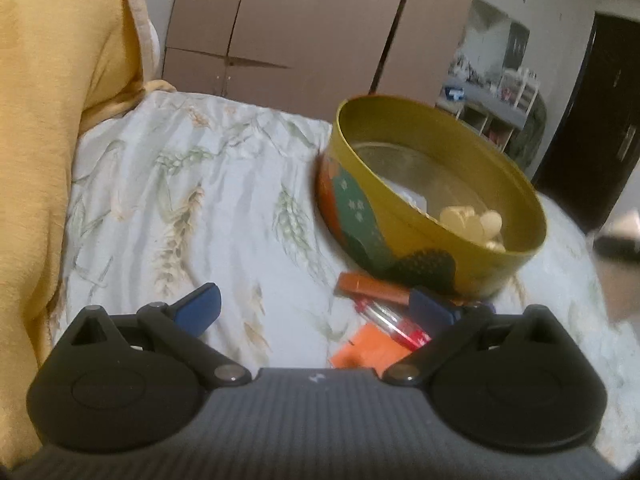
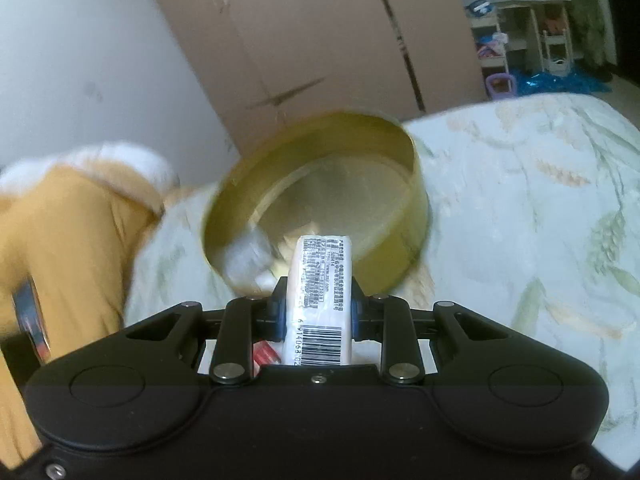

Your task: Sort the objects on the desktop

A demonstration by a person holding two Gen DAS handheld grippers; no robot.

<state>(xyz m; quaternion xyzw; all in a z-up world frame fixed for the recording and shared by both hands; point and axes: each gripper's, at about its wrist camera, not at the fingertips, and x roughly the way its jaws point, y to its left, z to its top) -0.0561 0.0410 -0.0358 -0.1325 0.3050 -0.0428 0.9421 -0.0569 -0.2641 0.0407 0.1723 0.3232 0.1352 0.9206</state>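
Gripping a small white packet [image 2: 320, 292] with a barcode label, the right gripper [image 2: 318, 300] has its jaws clamped on the packet's sides, just short of a round gold tin [image 2: 416, 184]. The left gripper [image 1: 316, 308] hangs with its blue-tipped jaws spread wide and nothing between them. Just beyond it, a red pen [image 1: 394, 322], an orange card [image 1: 370, 350] and an orange bar [image 1: 372, 288] lie on the floral bedsheet [image 1: 180, 200] beside the tin, which holds pale round pieces [image 1: 472, 220]. Behind stands a brown wardrobe [image 1: 312, 20].
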